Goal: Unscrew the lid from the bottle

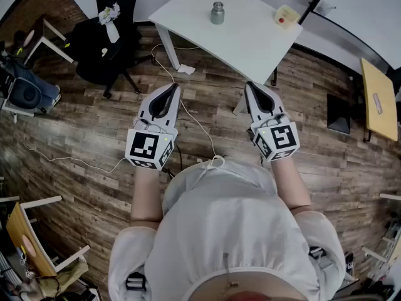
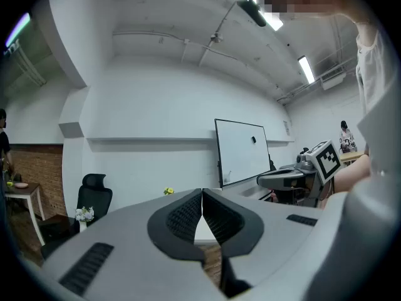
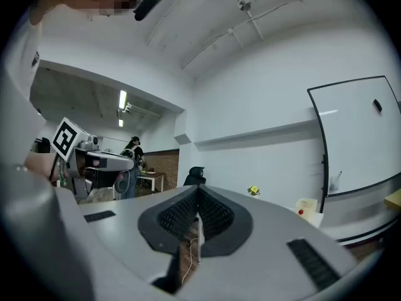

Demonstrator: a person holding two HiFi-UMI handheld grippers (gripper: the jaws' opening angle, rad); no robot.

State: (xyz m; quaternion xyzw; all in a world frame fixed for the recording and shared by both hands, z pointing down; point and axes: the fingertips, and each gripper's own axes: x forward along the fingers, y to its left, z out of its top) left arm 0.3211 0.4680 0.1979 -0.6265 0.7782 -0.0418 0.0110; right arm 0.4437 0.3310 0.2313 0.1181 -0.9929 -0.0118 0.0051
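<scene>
While the left gripper [image 1: 172, 88] hangs level, jaws together on nothing, the bottle [image 1: 217, 12] stands on the far tabletop [image 1: 250, 39], and the right gripper [image 1: 249, 85] is likewise closed and empty. The approach seems unstarted: both must reach forward and open. Only the head view shows the bottle.

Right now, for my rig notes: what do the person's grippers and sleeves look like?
Both the left gripper and right gripper have light grey, tapering shells; their fingers have black ribbed inner faces. Each carries a white cube with black square markers. The person wears a white short-sleeved top.
</scene>
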